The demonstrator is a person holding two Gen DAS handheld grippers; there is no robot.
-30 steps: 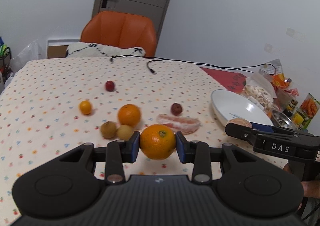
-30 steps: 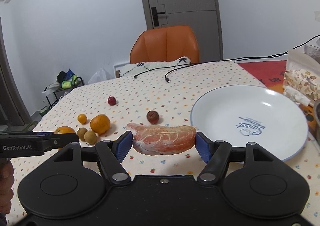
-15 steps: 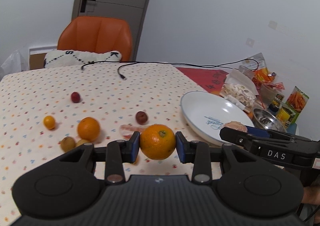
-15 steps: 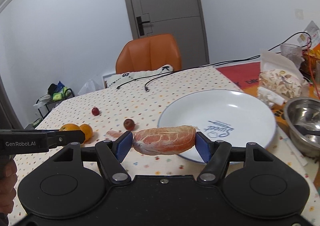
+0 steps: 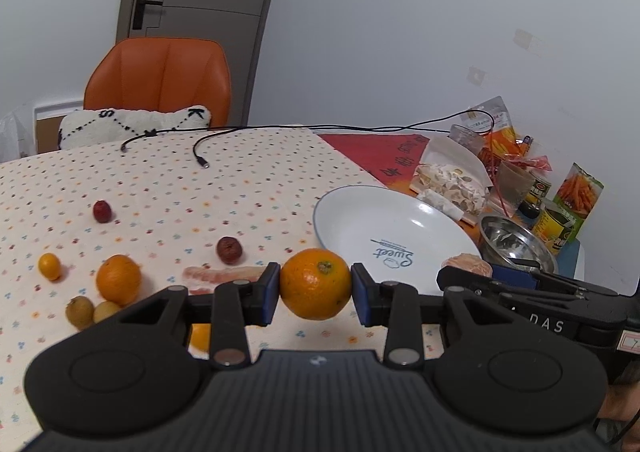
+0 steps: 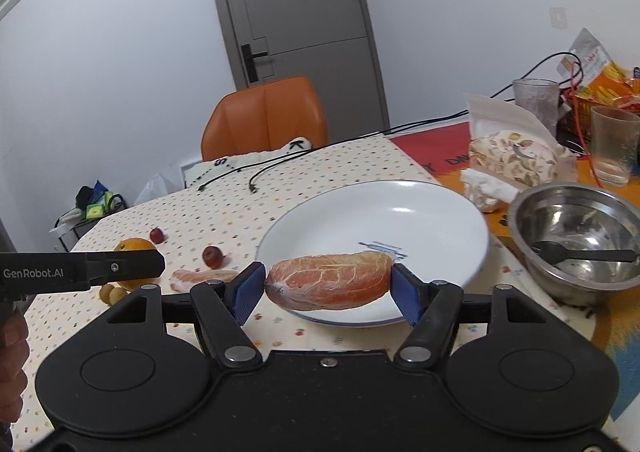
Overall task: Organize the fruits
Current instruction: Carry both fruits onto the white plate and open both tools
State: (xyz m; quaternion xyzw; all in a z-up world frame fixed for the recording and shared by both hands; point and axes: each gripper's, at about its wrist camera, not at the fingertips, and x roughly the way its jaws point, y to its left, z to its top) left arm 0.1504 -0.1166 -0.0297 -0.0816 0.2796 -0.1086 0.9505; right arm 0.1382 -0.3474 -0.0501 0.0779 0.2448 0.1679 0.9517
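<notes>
the left tool [image 5: 316, 294] is clenched on a round orange [image 5: 315, 283], squeezed between its two blue pads above the spotted tabletop [image 5: 240, 192]. the right tool [image 6: 329, 288] is clenched on a peeled pink fruit piece [image 6: 330, 282], which lies sideways between its blue pads, right over the near rim of the white plate [image 6: 420, 220]. in the left view the right tool sits low on the right side, just in front of the plate.

a little farther, another pink fruit piece [image 5: 218, 274] lies on the tabletop, with a dark red fruit [image 5: 229, 250] just behind it. to the left are a second orange [image 5: 118, 279], two small brown fruits [image 5: 80, 310] touching each other, a tiny orange fruit [image 5: 49, 266] and a second red fruit [image 5: 101, 211] farther back. a steel bowl [image 6: 560, 220] with a black spoon [image 6: 580, 252] in it stands to the right of the plate.

far back are black cables [image 5: 200, 150], snack bags [image 5: 452, 180] and an orange chair [image 5: 160, 76].

compared with a second ago, the plate is much closer to both tools, and the loose fruits now sit off to the left.
</notes>
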